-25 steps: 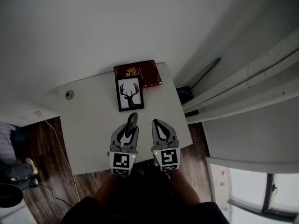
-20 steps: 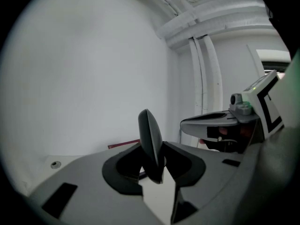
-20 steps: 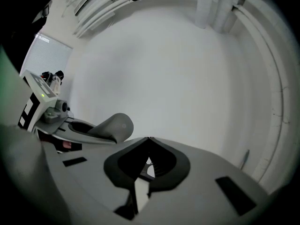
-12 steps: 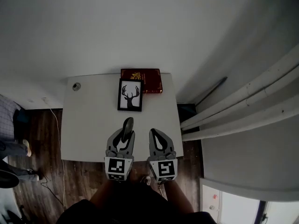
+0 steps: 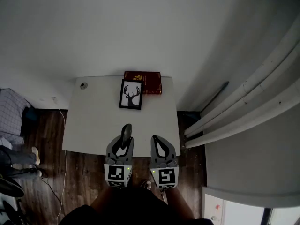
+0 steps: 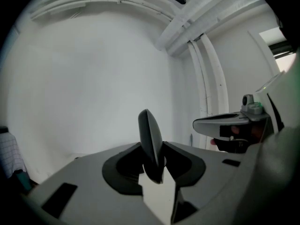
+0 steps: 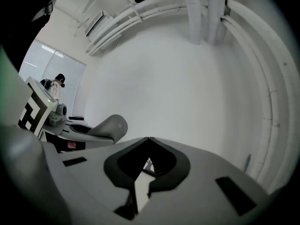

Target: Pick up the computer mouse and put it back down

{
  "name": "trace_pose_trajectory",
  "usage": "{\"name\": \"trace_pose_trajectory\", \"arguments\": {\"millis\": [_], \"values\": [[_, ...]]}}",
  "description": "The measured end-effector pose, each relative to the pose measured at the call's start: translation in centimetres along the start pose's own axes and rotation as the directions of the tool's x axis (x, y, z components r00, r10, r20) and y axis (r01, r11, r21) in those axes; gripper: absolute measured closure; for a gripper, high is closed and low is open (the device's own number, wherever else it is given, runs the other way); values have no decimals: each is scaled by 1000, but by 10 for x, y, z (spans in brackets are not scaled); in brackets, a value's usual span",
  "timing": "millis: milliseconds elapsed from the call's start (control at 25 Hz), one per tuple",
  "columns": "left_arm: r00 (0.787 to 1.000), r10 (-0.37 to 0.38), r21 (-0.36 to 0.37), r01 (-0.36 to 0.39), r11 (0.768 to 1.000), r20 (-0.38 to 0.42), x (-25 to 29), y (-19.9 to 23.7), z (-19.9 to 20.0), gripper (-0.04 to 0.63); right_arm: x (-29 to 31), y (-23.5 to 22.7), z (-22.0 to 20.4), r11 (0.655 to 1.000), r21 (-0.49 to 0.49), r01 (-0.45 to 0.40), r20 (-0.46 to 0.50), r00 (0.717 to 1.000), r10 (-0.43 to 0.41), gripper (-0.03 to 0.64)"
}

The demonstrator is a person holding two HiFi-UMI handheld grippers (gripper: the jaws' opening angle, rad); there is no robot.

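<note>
The dark computer mouse (image 5: 125, 130) stands on edge, clamped between the jaws of my left gripper (image 5: 124, 138), and pokes out past the fingertips. In the left gripper view the mouse (image 6: 149, 139) rises thin and upright from the jaws, in the air before a white wall. My right gripper (image 5: 155, 138) hangs beside it, shut with nothing in it; its tips (image 7: 149, 138) meet. Both grippers hover over the front edge of the white table (image 5: 93, 121). From the right gripper view the mouse (image 7: 110, 125) shows at left.
At the table's far side lie a framed deer picture (image 5: 131, 94) and a dark red book (image 5: 149, 81), with a small round object (image 5: 83, 85) at the far left corner. White pipes (image 5: 243, 102) run along the right. Wooden floor, a cable and a person's feet (image 5: 33, 154) are at left.
Both grippers have drawn back together from over the table's middle to its front edge and risen. The mouse stayed clamped in the left one. The right stayed shut.
</note>
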State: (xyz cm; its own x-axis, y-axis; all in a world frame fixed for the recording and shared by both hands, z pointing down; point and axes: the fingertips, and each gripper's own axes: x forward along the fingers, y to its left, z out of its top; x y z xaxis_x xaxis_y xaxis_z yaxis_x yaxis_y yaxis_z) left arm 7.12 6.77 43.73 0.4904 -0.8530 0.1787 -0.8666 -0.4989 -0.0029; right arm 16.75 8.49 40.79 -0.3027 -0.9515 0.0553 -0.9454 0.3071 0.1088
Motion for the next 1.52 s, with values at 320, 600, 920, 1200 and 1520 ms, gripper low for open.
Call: {"name": "trace_pose_trajectory", "arguments": {"millis": [320, 600, 920, 1200, 1520], "values": [[999, 12, 90, -15, 996, 30, -29, -23, 11, 469, -27, 8, 1, 1000, -11, -18, 40, 999, 18, 595], [999, -9, 97, 5, 995, 42, -35, -33, 15, 469, -38, 8, 14, 1000, -11, -8, 51, 999, 8, 595], [999, -21, 89, 16, 996, 47, -39, -37, 16, 469, -44, 7, 10, 1000, -12, 2, 52, 999, -2, 595], [999, -6, 94, 1, 996, 50, -45, -36, 14, 469, -45, 13, 10, 1000, -6, -13, 44, 999, 14, 595], [999, 31, 80, -34, 996, 30, -56, -29, 2, 469, -44, 25, 2, 998, -8, -57, 50, 997, 57, 596]]}}
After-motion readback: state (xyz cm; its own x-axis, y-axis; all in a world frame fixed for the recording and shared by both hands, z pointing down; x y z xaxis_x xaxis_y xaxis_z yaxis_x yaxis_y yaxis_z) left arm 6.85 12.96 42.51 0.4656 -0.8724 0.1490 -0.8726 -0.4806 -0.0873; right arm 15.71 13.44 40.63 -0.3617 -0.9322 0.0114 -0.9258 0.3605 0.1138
